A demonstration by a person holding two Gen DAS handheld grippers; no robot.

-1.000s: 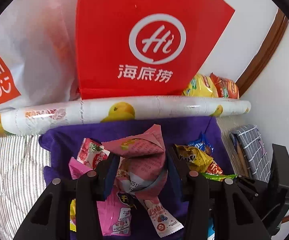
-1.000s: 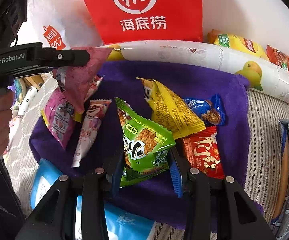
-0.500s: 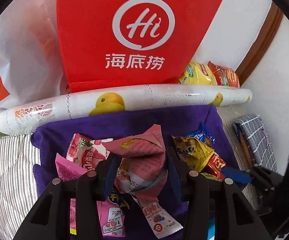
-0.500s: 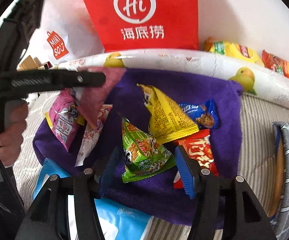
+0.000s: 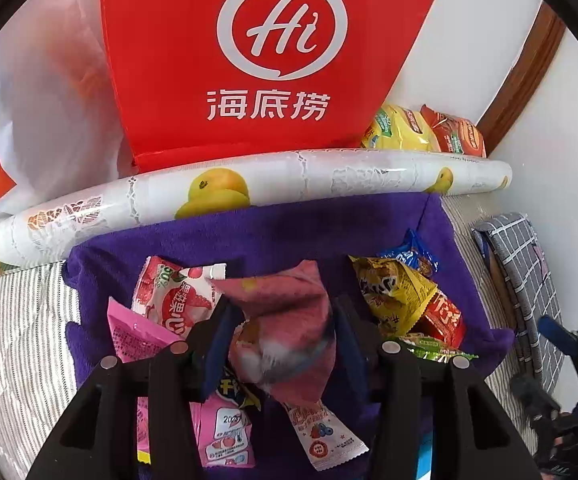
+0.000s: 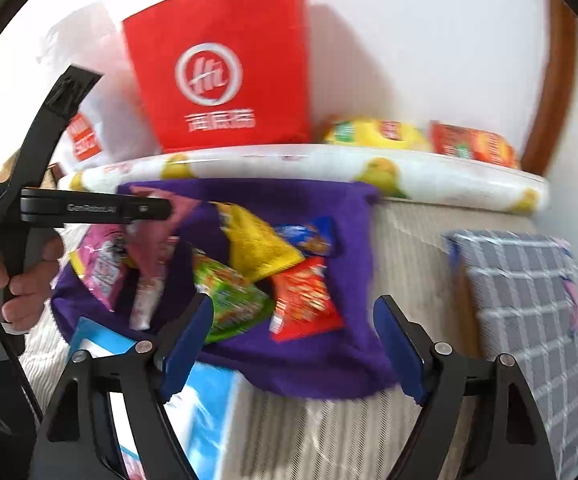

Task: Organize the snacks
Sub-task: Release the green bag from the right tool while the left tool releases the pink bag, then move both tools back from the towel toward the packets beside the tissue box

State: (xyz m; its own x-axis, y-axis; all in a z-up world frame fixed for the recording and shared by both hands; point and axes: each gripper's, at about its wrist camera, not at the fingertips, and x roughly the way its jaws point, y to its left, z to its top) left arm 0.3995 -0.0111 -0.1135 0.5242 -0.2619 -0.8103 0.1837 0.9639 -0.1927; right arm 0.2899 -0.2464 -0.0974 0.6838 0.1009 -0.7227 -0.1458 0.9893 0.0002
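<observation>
A red bag (image 5: 249,60) with a white "Hi" logo stands upright at the top centre of the left wrist view, against the wall; its opening is out of frame, so what it contains cannot be told. A white bag (image 5: 41,112) with an orange label leans beside it at the upper left. Behind a printed roll (image 5: 289,178), at the upper right, a yellow packet (image 5: 399,130) and an orange packet (image 5: 459,138) lie side by side.

The roll, glossy white with a yellow fruit print, runs across the frame just above a purple cloth (image 5: 281,236), which is soft and fuzzy and spread over a striped, ribbed cover (image 5: 17,320). The snacks lie on the cloth: a strawberry sachet (image 5: 173,296) and a pink packet (image 5: 137,332) at the lower left, a yellow triangular packet (image 5: 393,288), a blue packet (image 5: 415,252), a red packet (image 5: 443,316) and a green packet (image 6: 229,292) at the right.

The left tool (image 5: 279,328) is clenched on a crinkled pink snack pouch (image 5: 285,320), held above the cloth at the frame's lower centre and hiding part of the packets beneath. In the right wrist view, which is blurred, the right tool (image 6: 293,336) is released, its blue-padded fingers spread wide with nothing between them, over the near edge of the cloth. A light blue pack (image 6: 209,400) lies at the lower left there, and a grey checked cloth (image 6: 529,300) at the right.
</observation>
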